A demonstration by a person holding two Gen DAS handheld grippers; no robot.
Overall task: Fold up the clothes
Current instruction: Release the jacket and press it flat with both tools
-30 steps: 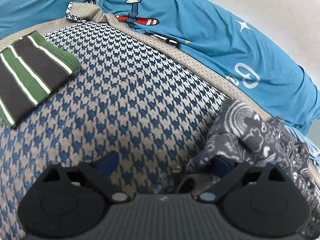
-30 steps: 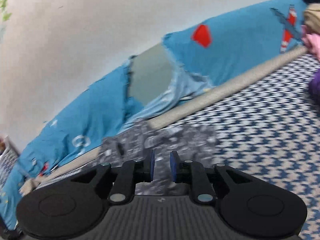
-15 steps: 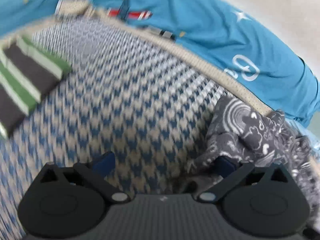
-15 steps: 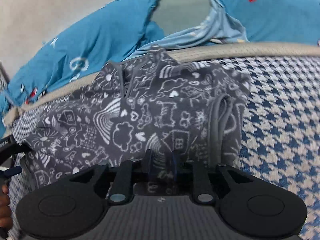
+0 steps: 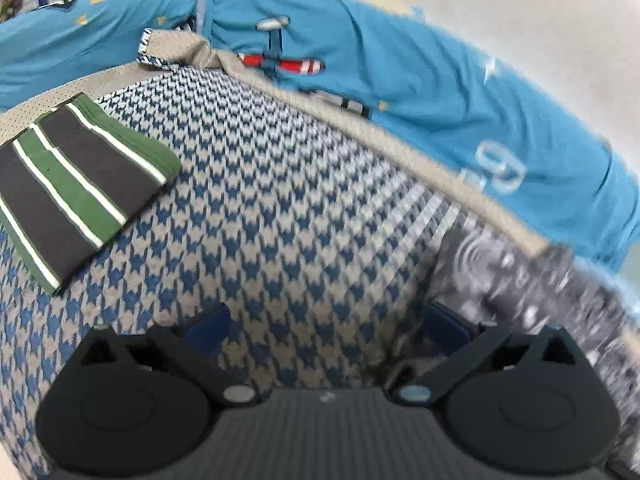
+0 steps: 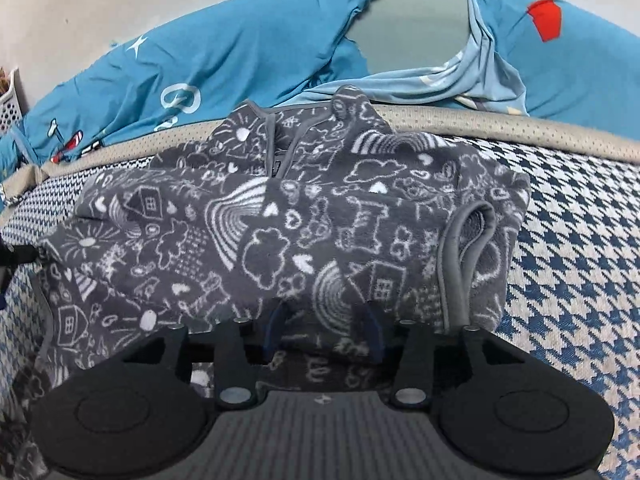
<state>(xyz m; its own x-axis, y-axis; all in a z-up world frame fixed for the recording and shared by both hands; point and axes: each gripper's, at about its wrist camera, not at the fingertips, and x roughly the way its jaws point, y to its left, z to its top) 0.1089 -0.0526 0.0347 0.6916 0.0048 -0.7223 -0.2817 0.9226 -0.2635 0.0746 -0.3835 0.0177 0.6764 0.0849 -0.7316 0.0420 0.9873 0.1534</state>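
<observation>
A dark grey fleece garment [image 6: 304, 216] with white doodle print lies bunched on the houndstooth bed cover [image 6: 572, 216]. My right gripper [image 6: 323, 330] sits low at its near edge, open, with fleece lying over and between the two blue fingertips. In the left wrist view the same garment [image 5: 532, 292] is a blurred heap at the right. My left gripper [image 5: 326, 324] stands wide open over the bare cover [image 5: 256, 200], its right finger [image 5: 444, 322] beside the fleece edge. A folded green, black and white striped garment [image 5: 72, 188] rests at the left.
A blue printed sheet [image 6: 240, 52] is piled along the bed's far edge against a pale wall. A beige mattress border [image 5: 400, 148] runs under it. A white basket [image 6: 10, 100] shows at the far left.
My right gripper dropped down onto the grey garment and its fingers have spread apart from nearly shut. The left gripper shifted slightly and stayed wide open.
</observation>
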